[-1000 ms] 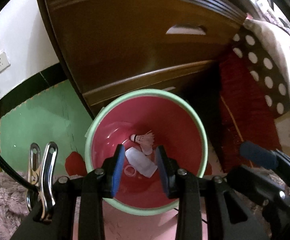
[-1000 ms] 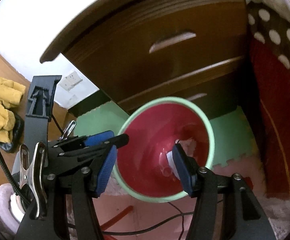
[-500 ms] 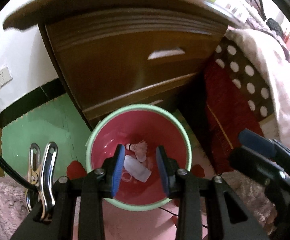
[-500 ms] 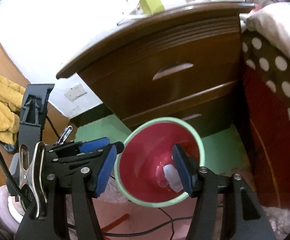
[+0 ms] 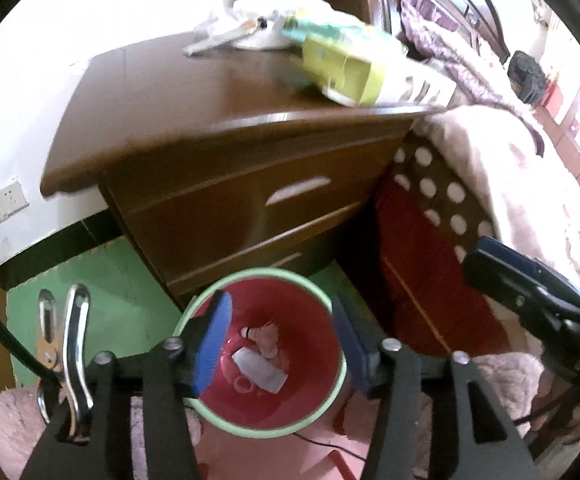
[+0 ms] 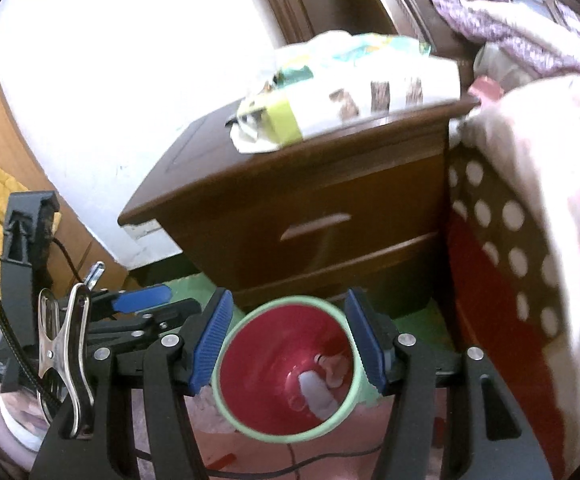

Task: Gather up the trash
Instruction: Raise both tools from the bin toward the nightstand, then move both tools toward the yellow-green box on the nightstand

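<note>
Left wrist view, largest feature first: the brown nightstand [image 5: 226, 148] stands beyond the fingers, and its top bears a heap of packets and wrappers [image 5: 353, 64] that looks like trash not yet collected. To the right of the fingers hangs the bedding [image 5: 489, 168]. Directly below and between the fingers stands the red bin with a pale green rim [image 5: 258, 430], on a green floor mat [image 5: 102, 280]. At its bottom lie a shuttlecock [image 5: 264, 336], a small white bottle [image 5: 258, 368] and a clear ring [image 5: 243, 384], so part of the collecting appears done.

The left gripper [image 5: 280, 344] has just been opening; its blue pads now stand spread with nothing between them, the bin far below the gap.

Right wrist view: the right gripper [image 6: 288, 340] is likewise spread wide and empty, its pads framing the bin's mouth from above without touching it. The other gripper shows at the left edge of this view.

By judgement, what remains is the clutter on the nightstand; whether every item there counts as trash cannot be told.
</note>
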`<move>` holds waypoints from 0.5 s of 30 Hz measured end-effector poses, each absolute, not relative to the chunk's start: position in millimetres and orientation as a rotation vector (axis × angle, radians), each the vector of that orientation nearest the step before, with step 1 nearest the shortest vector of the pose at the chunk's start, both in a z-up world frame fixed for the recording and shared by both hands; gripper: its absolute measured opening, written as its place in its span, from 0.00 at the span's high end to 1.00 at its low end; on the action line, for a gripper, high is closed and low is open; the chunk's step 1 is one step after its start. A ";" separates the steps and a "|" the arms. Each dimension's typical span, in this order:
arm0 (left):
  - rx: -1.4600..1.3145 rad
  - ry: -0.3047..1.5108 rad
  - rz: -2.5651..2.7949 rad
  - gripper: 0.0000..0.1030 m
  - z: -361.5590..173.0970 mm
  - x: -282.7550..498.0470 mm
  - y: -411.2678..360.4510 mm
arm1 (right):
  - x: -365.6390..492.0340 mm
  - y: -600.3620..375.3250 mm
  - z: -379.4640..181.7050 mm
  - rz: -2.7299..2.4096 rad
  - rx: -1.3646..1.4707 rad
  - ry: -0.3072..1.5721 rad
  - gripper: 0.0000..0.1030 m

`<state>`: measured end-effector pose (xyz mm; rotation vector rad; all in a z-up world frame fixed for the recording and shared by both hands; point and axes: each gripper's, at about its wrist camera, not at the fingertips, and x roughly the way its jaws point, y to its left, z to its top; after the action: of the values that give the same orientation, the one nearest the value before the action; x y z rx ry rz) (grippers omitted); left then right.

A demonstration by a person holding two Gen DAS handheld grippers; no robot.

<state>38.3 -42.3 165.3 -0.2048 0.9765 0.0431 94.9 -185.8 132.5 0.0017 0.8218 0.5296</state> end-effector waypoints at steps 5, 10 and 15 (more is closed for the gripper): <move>-0.207 0.946 0.038 0.40 187.0 46.7 -42.6 | 102.9 -188.5 152.3 0.514 -0.020 0.783 0.42; -0.236 0.928 0.022 0.40 205.7 61.6 -43.2 | 113.4 -194.7 171.7 0.502 -0.023 0.742 0.42; -0.254 0.896 0.013 0.40 224.7 81.1 -45.8 | 130.6 -203.2 188.7 0.479 -0.004 0.701 0.41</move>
<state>81.1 -45.8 224.7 -0.2539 0.8960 0.0134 130.6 -203.2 188.7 -0.0038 0.7009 0.4795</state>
